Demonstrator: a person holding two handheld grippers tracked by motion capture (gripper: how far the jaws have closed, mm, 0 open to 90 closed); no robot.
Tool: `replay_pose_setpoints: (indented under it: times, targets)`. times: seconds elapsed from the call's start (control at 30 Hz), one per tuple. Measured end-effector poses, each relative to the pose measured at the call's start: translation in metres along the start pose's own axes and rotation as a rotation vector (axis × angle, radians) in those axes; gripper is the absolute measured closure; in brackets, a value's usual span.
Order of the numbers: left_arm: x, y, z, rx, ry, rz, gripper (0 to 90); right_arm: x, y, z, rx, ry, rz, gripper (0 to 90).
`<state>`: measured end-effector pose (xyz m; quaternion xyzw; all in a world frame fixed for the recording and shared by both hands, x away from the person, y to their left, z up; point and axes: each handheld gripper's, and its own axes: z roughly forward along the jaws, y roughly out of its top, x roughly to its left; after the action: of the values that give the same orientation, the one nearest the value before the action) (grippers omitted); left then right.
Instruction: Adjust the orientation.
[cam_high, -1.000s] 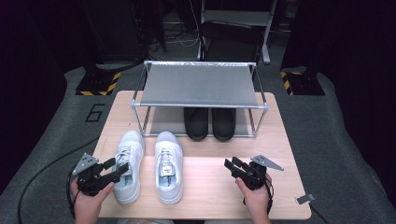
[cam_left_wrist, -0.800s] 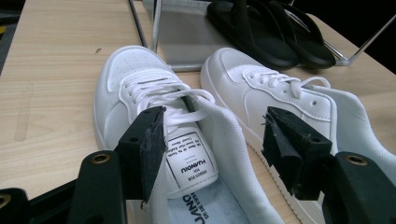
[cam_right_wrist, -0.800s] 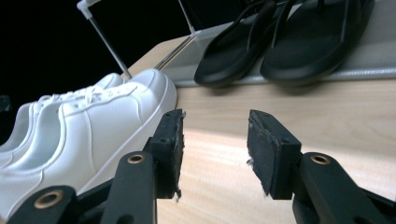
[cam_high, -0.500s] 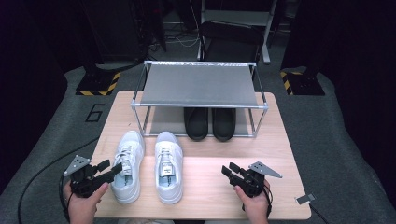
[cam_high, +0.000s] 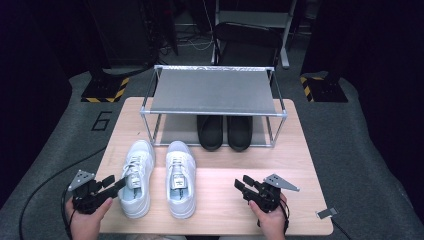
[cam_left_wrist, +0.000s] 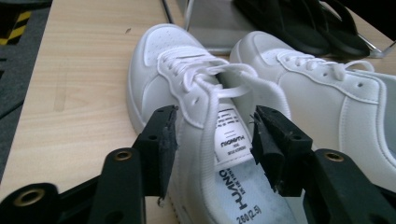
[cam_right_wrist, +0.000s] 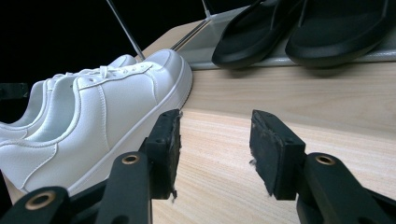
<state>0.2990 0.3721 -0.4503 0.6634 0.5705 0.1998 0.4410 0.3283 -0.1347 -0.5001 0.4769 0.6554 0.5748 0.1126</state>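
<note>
The left gripper (cam_high: 111, 184) sits at the near left of the wooden table (cam_high: 300, 150), its jaws astride the collar and tongue of the left white sneaker (cam_high: 135, 175); the jaws have just been closing, and in the left gripper view the left pad lies against the shoe's outer side while a gap separates the right pad from the laces, so no firm clamp is evident. The right white sneaker (cam_high: 180, 177) stands just beside the first, parallel to it, toes toward the metal shoe rack (cam_high: 212, 92). The right gripper (cam_high: 246, 186) rests at the near right, well apart from the shoes, jaws released and just opening further, with bare tabletop between them. A pair of black sandals (cam_high: 225, 131) occupies the rack's lower shelf, directly behind the sneakers' toes; the rack's front posts and lower rail bound that opening. The upper shelf hides the rear of the sandals. The heel of the left sneaker is cut off at the bottom of the left gripper view, and the insole print there is only partly readable. The top shelf is bare, and open tabletop lies between the right sneaker and the right gripper. A small grey tag (cam_high: 327, 213) lies at the near right corner.
</note>
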Motion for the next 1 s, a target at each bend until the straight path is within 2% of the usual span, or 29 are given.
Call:
replay_pose_setpoints:
  times: [0.13,0.2,0.23,0.33,0.37,0.4,0.5,0.53,0.57,0.63,0.67,0.73,0.77,0.93,1.0]
  targets:
    - [0.002,-0.003,0.000,0.012,0.024,0.001,51.2,0.000,-0.001,0.000,0.001,-0.002,0.025,52.6]
    - [0.002,-0.006,-0.001,-0.004,0.032,0.002,50.9,-0.001,-0.001,0.000,-0.013,-0.004,0.010,52.5]
    - [0.002,-0.007,-0.001,0.014,0.033,0.008,51.0,-0.001,-0.001,0.000,-0.010,-0.006,0.016,52.5]
    - [0.002,-0.010,0.002,0.029,0.063,0.011,50.9,-0.003,-0.002,0.001,-0.006,-0.004,0.007,52.5]
    - [0.002,-0.010,0.005,0.028,0.077,0.004,50.9,-0.002,-0.002,0.001,0.010,-0.009,0.026,52.6]
    - [0.002,-0.011,0.007,0.030,0.088,0.005,51.0,-0.003,-0.003,0.002,0.004,-0.007,0.014,52.6]
    - [0.003,-0.011,0.017,0.051,0.071,0.003,53.4,-0.004,-0.004,0.002,0.006,-0.010,0.017,52.6]
    - [0.002,-0.012,0.020,0.057,0.072,0.002,54.0,-0.003,-0.004,0.001,0.014,-0.014,0.029,52.6]
    - [0.001,-0.012,0.023,0.069,0.070,0.004,55.3,-0.005,-0.004,0.002,-0.001,-0.011,0.012,52.6]
    - [0.000,-0.012,0.029,0.083,0.069,0.005,57.7,-0.006,-0.004,0.001,-0.001,-0.016,0.017,52.6]
    - [0.000,-0.013,0.033,0.085,0.082,0.009,58.8,-0.006,-0.004,0.001,-0.002,-0.014,0.020,52.6]
    - [0.000,-0.013,0.036,0.088,0.096,0.011,62.4,-0.007,-0.004,0.001,-0.002,-0.022,0.025,52.4]
    - [0.001,-0.012,0.035,0.109,0.090,0.004,62.6,-0.008,-0.005,0.001,-0.001,-0.020,0.033,52.3]
    - [0.000,-0.011,0.037,0.107,0.099,0.001,65.1,-0.009,-0.006,0.002,0.000,-0.019,0.032,52.2]
    - [-0.001,-0.011,0.037,0.105,0.109,0.007,69.1,-0.009,-0.006,0.002,0.001,-0.023,0.031,52.2]
